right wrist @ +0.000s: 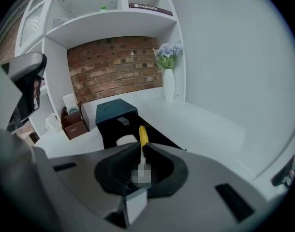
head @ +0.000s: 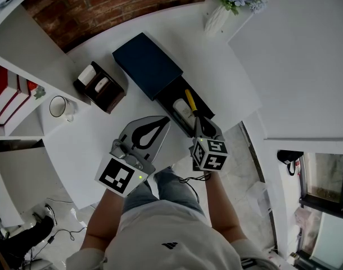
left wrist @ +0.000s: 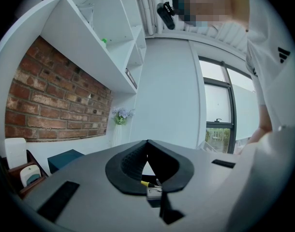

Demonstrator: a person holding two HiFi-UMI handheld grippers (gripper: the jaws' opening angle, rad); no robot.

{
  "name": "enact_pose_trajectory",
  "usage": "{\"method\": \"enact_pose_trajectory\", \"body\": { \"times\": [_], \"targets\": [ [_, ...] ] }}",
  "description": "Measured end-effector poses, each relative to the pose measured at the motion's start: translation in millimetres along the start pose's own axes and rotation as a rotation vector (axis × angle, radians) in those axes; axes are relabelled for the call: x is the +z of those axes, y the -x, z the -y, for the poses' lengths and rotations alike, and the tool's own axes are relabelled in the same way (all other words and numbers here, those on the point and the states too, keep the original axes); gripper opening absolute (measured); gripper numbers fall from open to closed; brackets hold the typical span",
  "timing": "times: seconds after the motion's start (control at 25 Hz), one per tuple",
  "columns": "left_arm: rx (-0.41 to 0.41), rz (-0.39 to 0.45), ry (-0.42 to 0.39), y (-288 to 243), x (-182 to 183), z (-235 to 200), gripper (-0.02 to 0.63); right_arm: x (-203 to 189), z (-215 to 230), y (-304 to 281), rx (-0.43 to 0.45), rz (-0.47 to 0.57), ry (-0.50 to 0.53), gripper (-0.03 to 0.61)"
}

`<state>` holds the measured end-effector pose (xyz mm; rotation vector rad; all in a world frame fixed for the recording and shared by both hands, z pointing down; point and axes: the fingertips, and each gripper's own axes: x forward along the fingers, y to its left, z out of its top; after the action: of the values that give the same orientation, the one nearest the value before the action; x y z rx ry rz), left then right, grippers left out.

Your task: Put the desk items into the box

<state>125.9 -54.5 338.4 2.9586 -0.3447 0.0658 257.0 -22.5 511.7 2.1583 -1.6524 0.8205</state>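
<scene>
— Box (head: 146, 63), where is it sitting?
— It is lying in the middle of the white desk (head: 177, 32), a dark blue sleeve with its black tray (head: 172, 94) sliding out toward the near right. A white rounded item (head: 183, 110) is resting in the tray.
— And the right gripper (head: 201, 127)?
— It is hanging at the tray's near end, pointing down and away. Its jaws are clamping the thin shaft of a yellow-handled tool (right wrist: 143, 134), and the yellow handle is reaching out over the tray just beside the white item. Whether the handle is touching the tray, I cannot tell.
— What is the left gripper (left wrist: 147, 141) doing?
— It is hovering level to the left of the right one, near the desk's near edge, with its jaws pressing together on nothing.
— Anything else on the desk?
— A brown organizer (head: 98, 86) is standing left of the box, a white mug (head: 60, 107) is sitting further left, and a white vase of flowers (head: 219, 16) is standing at the far side.
</scene>
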Motion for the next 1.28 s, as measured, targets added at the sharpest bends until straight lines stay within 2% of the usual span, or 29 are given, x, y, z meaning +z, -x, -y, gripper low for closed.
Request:
{"method": "enact_pose_trajectory", "body": {
  "times": [0.28, 0.64, 0.8, 1.28],
  "targets": [
    [-0.001, 0.009, -0.007, 5, 3, 4, 0.011, 9, -4, 9, 0.011, 0.035, -0.006, 0.029],
    [-0.035, 0.028, -0.019, 13, 9, 18, 0.011, 26, -26, 34, 0.097, 0.105, -0.021, 0.011],
    [-0.069, 0.035, -0.031, 16, 13, 28, 0.011, 36, -35, 53, 0.131, 0.153, -0.031, 0.009],
    [-0.215, 0.038, -0.061, 13, 20, 68, 0.011, 71, -43, 126, 0.129, 0.349, -0.074, 0.008]
  ]
}}
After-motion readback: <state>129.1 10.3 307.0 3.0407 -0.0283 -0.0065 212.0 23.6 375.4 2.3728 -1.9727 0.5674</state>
